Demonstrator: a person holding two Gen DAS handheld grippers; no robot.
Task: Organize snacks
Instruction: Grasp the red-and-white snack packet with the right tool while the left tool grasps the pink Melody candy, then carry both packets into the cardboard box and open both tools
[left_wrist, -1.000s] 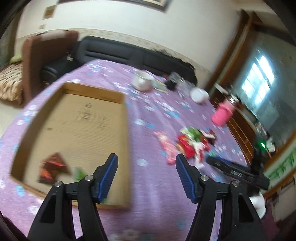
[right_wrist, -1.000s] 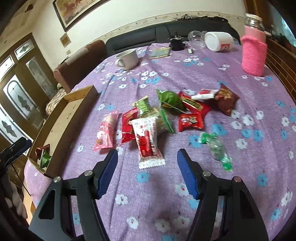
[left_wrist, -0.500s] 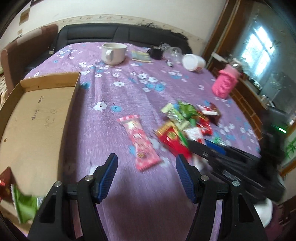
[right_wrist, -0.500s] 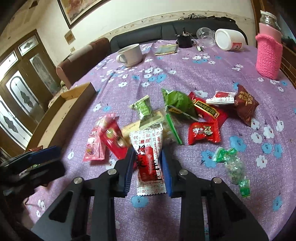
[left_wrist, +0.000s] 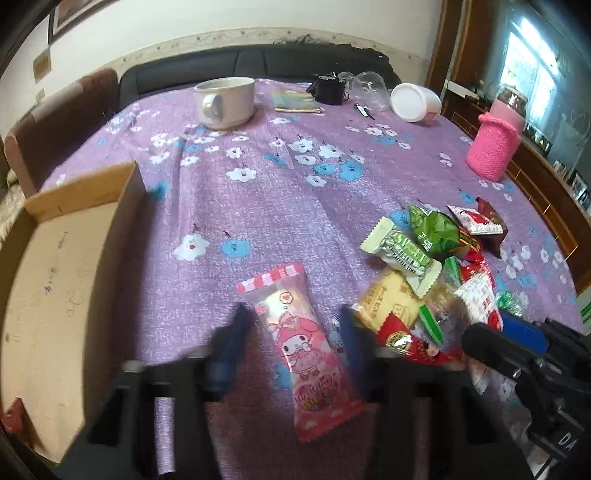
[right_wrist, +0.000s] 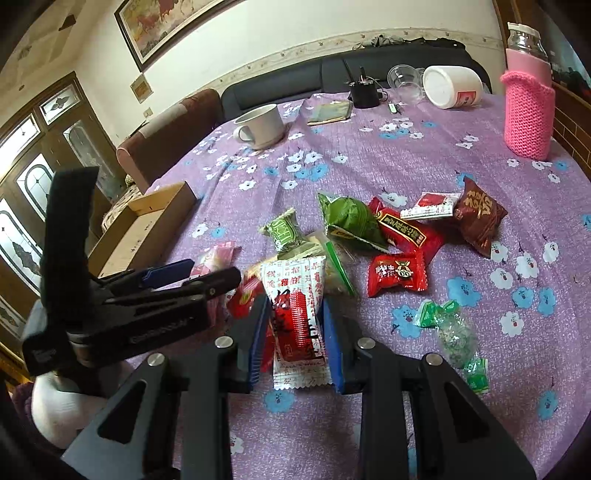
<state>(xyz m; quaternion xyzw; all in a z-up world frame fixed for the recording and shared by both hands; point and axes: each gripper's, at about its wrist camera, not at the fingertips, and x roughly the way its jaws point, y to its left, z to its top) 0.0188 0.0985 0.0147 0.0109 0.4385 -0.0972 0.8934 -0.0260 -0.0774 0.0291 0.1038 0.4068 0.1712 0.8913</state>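
A pile of snack packets (right_wrist: 369, 236) lies on the purple flowered tablecloth (right_wrist: 406, 155). My right gripper (right_wrist: 295, 332) is shut on a white-and-red packet (right_wrist: 295, 295) at the near edge of the pile. My left gripper (left_wrist: 291, 343) is open, its blurred jaws on either side of a pink cartoon packet (left_wrist: 303, 343) lying flat on the cloth. The left gripper also shows in the right wrist view (right_wrist: 192, 273), over the pink packet (right_wrist: 218, 258). A shallow cardboard box (left_wrist: 55, 280) sits at the left, with a red packet (left_wrist: 13, 424) at its near edge.
A white mug (left_wrist: 225, 101), a tipped white tub (left_wrist: 415, 101), a clear cup (left_wrist: 365, 83), a black item (left_wrist: 328, 90) and a pink knit-covered jar (left_wrist: 495, 144) stand toward the far side. A black sofa (left_wrist: 258, 62) is behind the table.
My left gripper swung from the box to the pile and dropped around the pink packet. My right gripper moved forward and closed on the white-and-red packet.
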